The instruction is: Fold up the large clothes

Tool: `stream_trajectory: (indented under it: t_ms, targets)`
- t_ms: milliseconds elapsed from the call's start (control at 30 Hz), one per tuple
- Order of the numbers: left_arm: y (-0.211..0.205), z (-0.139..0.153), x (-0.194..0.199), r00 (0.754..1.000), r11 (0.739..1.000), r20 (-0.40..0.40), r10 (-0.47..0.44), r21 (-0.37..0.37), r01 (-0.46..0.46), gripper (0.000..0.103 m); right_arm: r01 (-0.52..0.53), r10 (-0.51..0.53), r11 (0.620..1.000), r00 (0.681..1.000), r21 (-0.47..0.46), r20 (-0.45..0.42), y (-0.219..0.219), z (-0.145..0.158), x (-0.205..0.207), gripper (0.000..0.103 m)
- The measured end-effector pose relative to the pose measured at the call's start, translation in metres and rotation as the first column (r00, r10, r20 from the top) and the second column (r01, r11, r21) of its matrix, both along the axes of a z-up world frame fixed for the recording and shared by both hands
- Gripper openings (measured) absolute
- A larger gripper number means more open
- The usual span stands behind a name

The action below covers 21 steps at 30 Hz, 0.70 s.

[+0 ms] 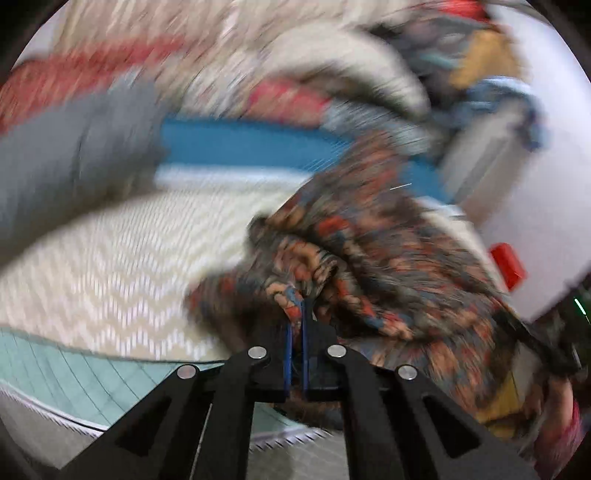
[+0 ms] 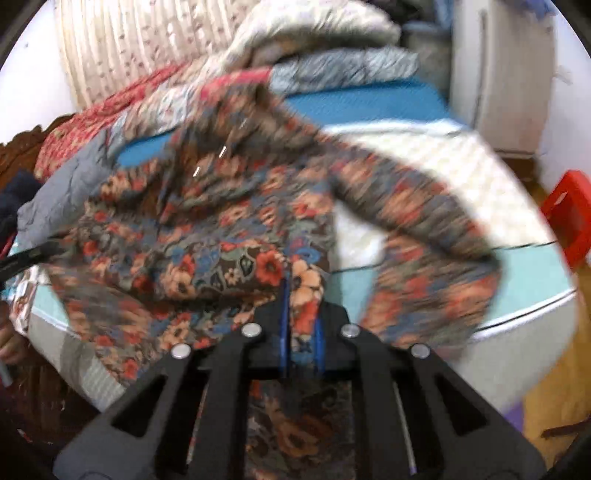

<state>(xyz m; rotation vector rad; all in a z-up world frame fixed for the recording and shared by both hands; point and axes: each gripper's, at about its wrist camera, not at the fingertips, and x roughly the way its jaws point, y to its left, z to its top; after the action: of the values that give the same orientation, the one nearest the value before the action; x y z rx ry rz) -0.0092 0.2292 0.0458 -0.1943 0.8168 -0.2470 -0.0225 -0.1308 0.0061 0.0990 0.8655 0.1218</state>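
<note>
While the flowered jacket [image 2: 207,221] hangs between the two grippers above the bed [image 2: 535,280], the main risk, as I judge it, is a slip. Each grip takes only a small pinch of thick cloth near an edge, and the weight of the hanging jacket pulls on those pinches. A quick swing could drag the fabric out of one side, and the jacket would drop in a heap onto the cream zigzag cover [image 1: 122,258]. Both views are smeared by motion, which suggests the cloth is swinging. One sleeve [image 2: 424,221] trails loose to the right, and it could land folded under the body and spoil the fold. The pile of blankets [image 2: 295,33] at the far side of the bed sits near the jacket and could catch its top edge.

The left gripper [image 1: 296,314] has its blue pads drawn nearly together, with a thin fold of the jacket clamped between them. The right gripper [image 2: 300,306] stands a little wider, its pads pressed on a thicker bunch of the same cloth at what looks like the lower hem. A red stool [image 2: 570,214] stands on the floor beside the bed.
</note>
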Motion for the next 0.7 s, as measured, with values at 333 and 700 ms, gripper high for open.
stream_trajectory:
  t_ms: [333, 700]
  targets:
    - [-0.029, 0.002, -0.085, 0.936, 0.936, -0.022, -0.350, -0.046, 0.349, 0.009, 0.275, -0.301, 0.901, 0.953, -0.334, -0.027, -0.073, -0.001, -0.022, 0.021]
    - [0.052, -0.029, -0.071, 0.993, 0.984, -0.089, -0.077, -0.165, 0.062, 0.009, -0.307, 0.321, 0.944, 0.940, -0.122, 0.116, 0.142, 0.075, 0.045, 0.054]
